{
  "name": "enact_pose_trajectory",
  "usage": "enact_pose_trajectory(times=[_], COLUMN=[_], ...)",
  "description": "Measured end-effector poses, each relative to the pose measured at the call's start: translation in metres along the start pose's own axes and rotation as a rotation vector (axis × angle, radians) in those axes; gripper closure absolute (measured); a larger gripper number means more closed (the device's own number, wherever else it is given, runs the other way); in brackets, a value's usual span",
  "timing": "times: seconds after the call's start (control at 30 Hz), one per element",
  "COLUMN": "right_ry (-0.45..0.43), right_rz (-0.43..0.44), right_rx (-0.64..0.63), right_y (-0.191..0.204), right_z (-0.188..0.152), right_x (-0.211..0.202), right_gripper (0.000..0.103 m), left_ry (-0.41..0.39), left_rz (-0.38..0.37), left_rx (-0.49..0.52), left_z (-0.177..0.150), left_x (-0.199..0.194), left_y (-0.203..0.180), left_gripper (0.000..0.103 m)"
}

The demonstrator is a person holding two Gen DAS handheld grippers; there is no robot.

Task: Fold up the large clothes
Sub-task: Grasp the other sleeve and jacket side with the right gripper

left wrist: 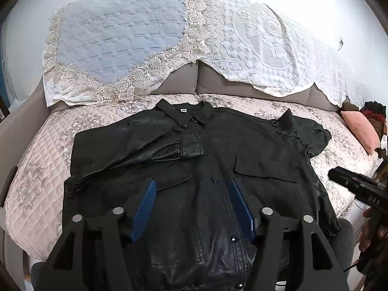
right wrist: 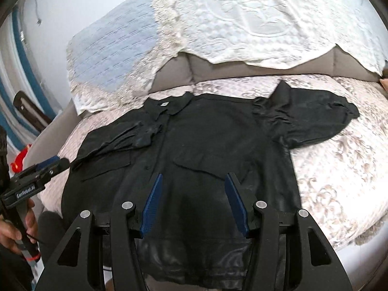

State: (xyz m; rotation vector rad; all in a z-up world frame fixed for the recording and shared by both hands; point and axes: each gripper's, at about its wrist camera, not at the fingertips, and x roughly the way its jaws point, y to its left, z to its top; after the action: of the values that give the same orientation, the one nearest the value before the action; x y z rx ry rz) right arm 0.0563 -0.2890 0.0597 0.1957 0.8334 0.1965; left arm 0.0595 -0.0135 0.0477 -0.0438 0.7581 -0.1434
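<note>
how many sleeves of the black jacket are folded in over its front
1. The left sleeve lies folded across the chest of the black jacket. The right sleeve is spread out to the side on the quilt.

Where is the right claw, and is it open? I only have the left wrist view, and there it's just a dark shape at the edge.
Observer: The right claw is open, pads wide apart, over the lower front of the jacket.
Operator: Anything at the far left that I can't see?
Observer: A red thing sits at the left end of the sofa; I cannot tell what it is.
Operator: And my own claw from outside?
Observer: The left claw points at the jacket's left edge, by the folded sleeve; whether it touches, I cannot tell.
</note>
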Motion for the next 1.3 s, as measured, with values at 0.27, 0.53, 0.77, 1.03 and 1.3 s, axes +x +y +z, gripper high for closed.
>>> enact_pose_trajectory(times=[0.27,0.53,0.77,1.03,1.3], right_ry=[-0.006,0.018,-0.002,-0.053,-0.055], right_rz=[-0.054,-0.140,-0.207,-0.275,-0.316], right_rx=[0.107,0.253,0.420,0.641,0.676], right_y=[-0.058,-0.147,-0.237,-0.338,-0.377], right_z=[0.009,0.025,0.043,0.059,0.082], right_x=[0.015,0.054,0.085,0.109,0.128], right_gripper=[0.037,0.037,0.037,0.037,0.102], left_ry=[0.059,0.145,0.160,0.184,0.201], left_rz=[0.023,0.020,0.012,0.028,0.045], left_rx=[0.030,0.020,0.001,-0.018,-0.041], left_z=[-0.001,-0.003,0.005,0.011,0.010], left_x=[0.042,0.094,0.117,0.137,0.140], left_y=[-0.011,-0.008,-0.011,-0.011,-0.004], left_gripper=[0.036,0.036,0.036,0.036,0.036])
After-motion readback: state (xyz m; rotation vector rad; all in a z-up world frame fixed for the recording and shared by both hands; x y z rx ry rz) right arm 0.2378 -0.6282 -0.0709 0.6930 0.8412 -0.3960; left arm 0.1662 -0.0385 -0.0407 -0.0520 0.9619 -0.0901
